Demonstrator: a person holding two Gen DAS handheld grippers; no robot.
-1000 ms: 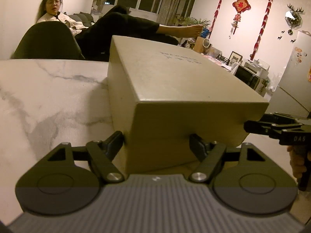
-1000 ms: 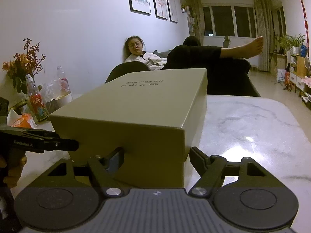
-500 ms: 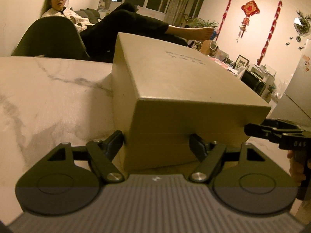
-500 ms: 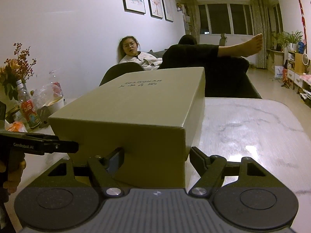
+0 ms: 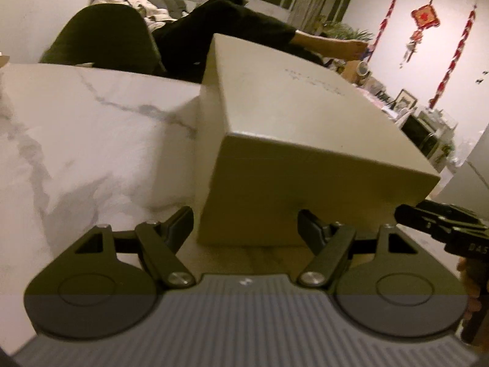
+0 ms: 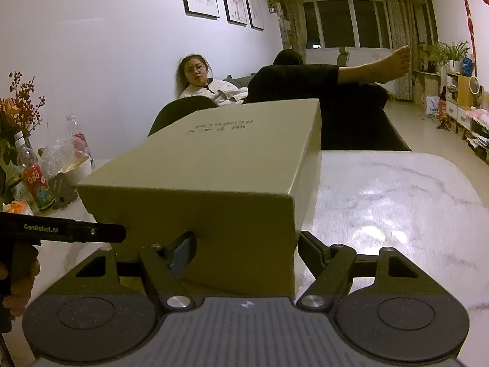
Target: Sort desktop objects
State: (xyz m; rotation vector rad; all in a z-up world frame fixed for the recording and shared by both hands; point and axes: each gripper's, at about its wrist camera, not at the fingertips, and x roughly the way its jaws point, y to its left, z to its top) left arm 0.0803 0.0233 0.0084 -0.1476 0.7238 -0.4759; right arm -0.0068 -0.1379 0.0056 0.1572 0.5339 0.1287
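A large beige cardboard box (image 5: 290,107) (image 6: 214,159) lies closed on the white marble table (image 5: 91,122). My left gripper (image 5: 244,217) is open and straddles the box's near left corner. One finger is beside the left wall and the other is against the near face. My right gripper (image 6: 244,241) is open in the same way at the near right corner. Each gripper shows in the other's view: the left gripper (image 6: 116,233) at the left edge, the right gripper (image 5: 428,217) at the right edge. Neither clamps the box.
Bottles (image 6: 36,183), a plastic bag and a vase of flowers (image 6: 18,113) crowd the table's left side. A black chair (image 5: 104,36) stands at the far edge. A person (image 6: 198,76) reclines on a sofa beyond, legs raised. Bare marble (image 6: 397,198) lies right of the box.
The left wrist view has rolled, so table and box now look tilted. The right view has drifted slightly sideways. Both grippers keep their places at the box's near corners, equally open.
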